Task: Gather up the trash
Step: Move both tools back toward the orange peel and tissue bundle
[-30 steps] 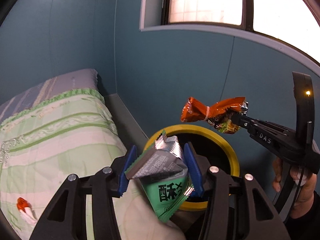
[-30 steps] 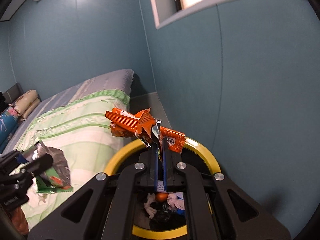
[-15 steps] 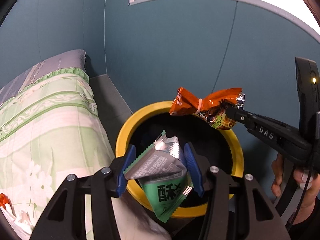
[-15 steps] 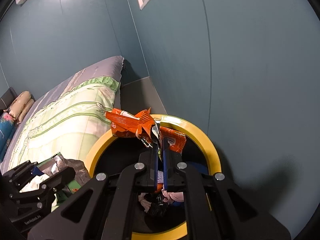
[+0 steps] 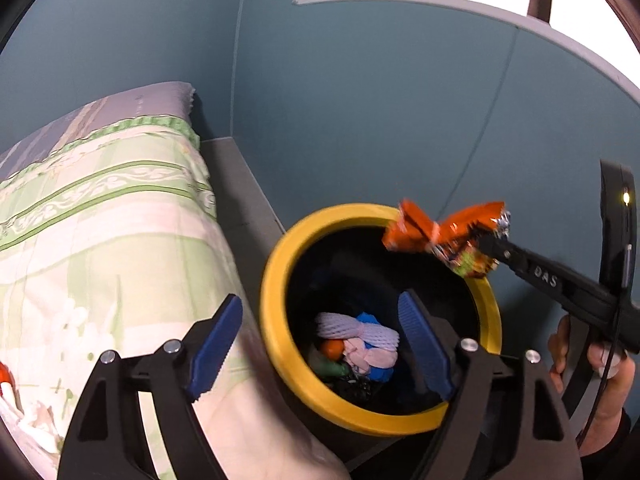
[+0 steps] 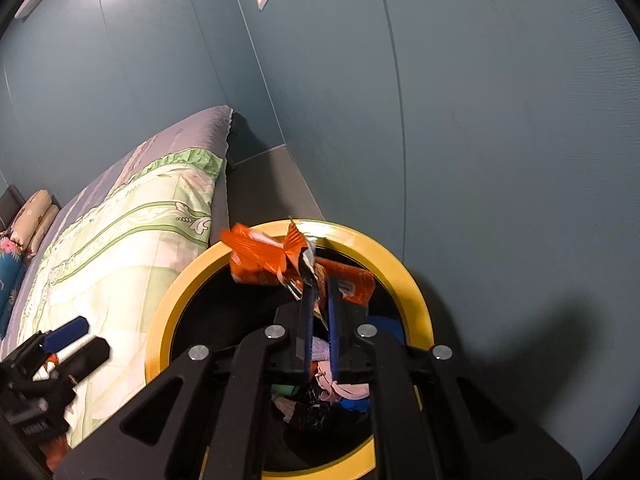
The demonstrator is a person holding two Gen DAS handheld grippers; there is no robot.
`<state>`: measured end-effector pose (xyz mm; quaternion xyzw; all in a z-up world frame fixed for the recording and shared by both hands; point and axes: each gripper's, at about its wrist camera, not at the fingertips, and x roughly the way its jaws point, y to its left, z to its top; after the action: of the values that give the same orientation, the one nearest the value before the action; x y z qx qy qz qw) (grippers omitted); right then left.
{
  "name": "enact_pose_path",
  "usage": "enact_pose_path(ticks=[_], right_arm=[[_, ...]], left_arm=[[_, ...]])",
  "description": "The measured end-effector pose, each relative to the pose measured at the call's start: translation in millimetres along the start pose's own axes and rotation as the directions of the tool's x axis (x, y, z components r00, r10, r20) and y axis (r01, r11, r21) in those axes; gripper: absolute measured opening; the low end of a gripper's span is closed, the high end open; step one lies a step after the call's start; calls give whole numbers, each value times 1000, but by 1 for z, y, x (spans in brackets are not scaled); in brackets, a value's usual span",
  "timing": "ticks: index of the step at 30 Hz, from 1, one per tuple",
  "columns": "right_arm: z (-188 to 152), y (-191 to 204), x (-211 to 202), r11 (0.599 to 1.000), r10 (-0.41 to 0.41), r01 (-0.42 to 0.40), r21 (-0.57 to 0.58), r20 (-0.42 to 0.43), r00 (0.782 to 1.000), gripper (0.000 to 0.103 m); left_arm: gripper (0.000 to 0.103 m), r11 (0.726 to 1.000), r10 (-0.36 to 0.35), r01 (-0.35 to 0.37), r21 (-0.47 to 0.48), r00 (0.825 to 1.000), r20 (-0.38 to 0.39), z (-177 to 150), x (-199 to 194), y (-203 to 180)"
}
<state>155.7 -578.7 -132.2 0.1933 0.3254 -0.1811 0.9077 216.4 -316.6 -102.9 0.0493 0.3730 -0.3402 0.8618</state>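
Note:
A black bin with a yellow rim stands between the bed and the wall. My left gripper hangs just over its near edge, jaws opening wide with nothing between them. The green snack wrapper it carried is out of the jaws; a green scrap lies among the trash inside. My right gripper is over the bin, its jaws opening. The orange wrapper sits blurred at its tips, the blue pads slightly apart. From the left wrist view the orange wrapper hangs over the bin's far rim.
A bed with a green and white quilt runs along the bin's left side. An orange and white scrap lies on the quilt at the far left. The blue wall is close behind the bin. A hand holds the right gripper.
Both grippers sank towards the bin. The left jaws spread and the green wrapper is gone from them. The right pads parted slightly and the orange wrapper turned blurry.

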Motion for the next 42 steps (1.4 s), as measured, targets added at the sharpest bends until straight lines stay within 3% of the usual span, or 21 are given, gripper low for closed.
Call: enact_pose_path(ticks=[1,2,3,7,13,18,25,32,42], right_arm=[[0,0,-1,1000,1,-1,2,2,1000,27],[0,0,-3,1000,4,-4,8,7,1000,44],[0,0,-7,1000,15,-16,14,16,1000,45],[3,7,-15,1000,-4,4,-4,38,999,45],[7,27,-34,999,31,-29,-35,62,998,45],[9,58,-58,990,111,-100,-98,109,988,49],[3,115,-81,951,245,-216,-220,113,963,50],[-16,185,-88,884,374,-346,-314,29,927,50],[-60,276,-74,771,464,-471,-429,-127,877,50]], left_arm=[[78,1000,4,-4,-6,1000,5,1,-3,4],[78,1000,9,-9,-15,1000,11,2,-6,10],[78,1000,15,-15,-23,1000,17,3,-11,14],[78,997,65,-63,-53,997,50,10,-30,42],[80,986,141,-131,-99,985,98,18,-63,85],[83,969,217,-199,-144,969,118,16,-92,124],[84,923,340,-313,-225,935,97,-3,-129,189],[84,867,428,-395,-303,902,50,-33,-155,247],[83,798,498,-479,-365,866,-49,-76,-163,313]])
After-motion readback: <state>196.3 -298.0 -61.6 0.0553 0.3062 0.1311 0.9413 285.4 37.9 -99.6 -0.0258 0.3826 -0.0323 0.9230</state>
